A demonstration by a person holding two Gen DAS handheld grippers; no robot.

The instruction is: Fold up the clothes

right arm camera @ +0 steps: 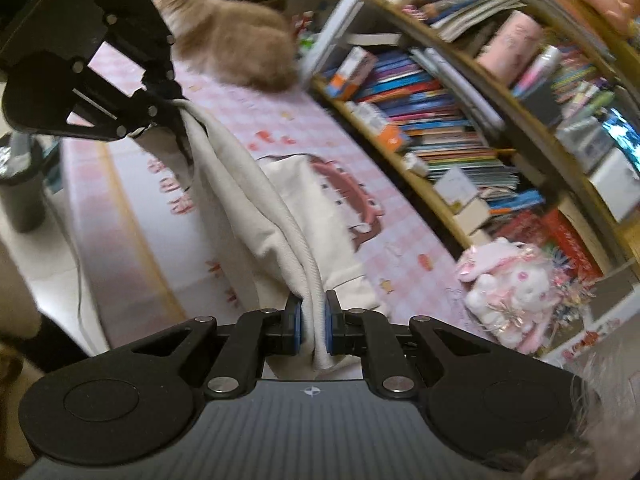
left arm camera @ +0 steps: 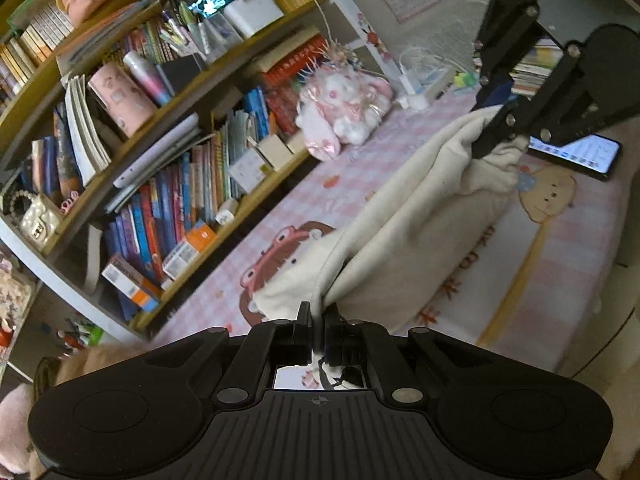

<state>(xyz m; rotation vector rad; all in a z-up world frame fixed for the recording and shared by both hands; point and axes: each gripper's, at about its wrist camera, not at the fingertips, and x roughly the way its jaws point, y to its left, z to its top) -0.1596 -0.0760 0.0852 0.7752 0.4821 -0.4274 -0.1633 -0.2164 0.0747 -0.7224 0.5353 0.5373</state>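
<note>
A cream sweatshirt [left arm camera: 400, 220] with a pink cartoon print is stretched between both grippers above the pink checked table cover [left arm camera: 304, 184]. Its lower part sags onto the cover. My left gripper [left arm camera: 318, 316] is shut on one bunched edge of the fabric. At the upper right of the left wrist view, my right gripper [left arm camera: 494, 140] pinches the other end. In the right wrist view, the right gripper [right arm camera: 313, 312] clamps a rolled edge of the sweatshirt [right arm camera: 248, 200] between blue pads [right arm camera: 298, 320], and the left gripper [right arm camera: 176, 120] holds the far end at the upper left.
A crowded bookshelf [left arm camera: 168, 152] runs along one side of the table. A pink and white plush bunny [left arm camera: 344, 108] sits by it. A lit phone [left arm camera: 576, 156] lies near the right gripper. A fluffy brown object [right arm camera: 236, 44] lies at the table's far end, and a grey bin [right arm camera: 24, 192] stands beside the table.
</note>
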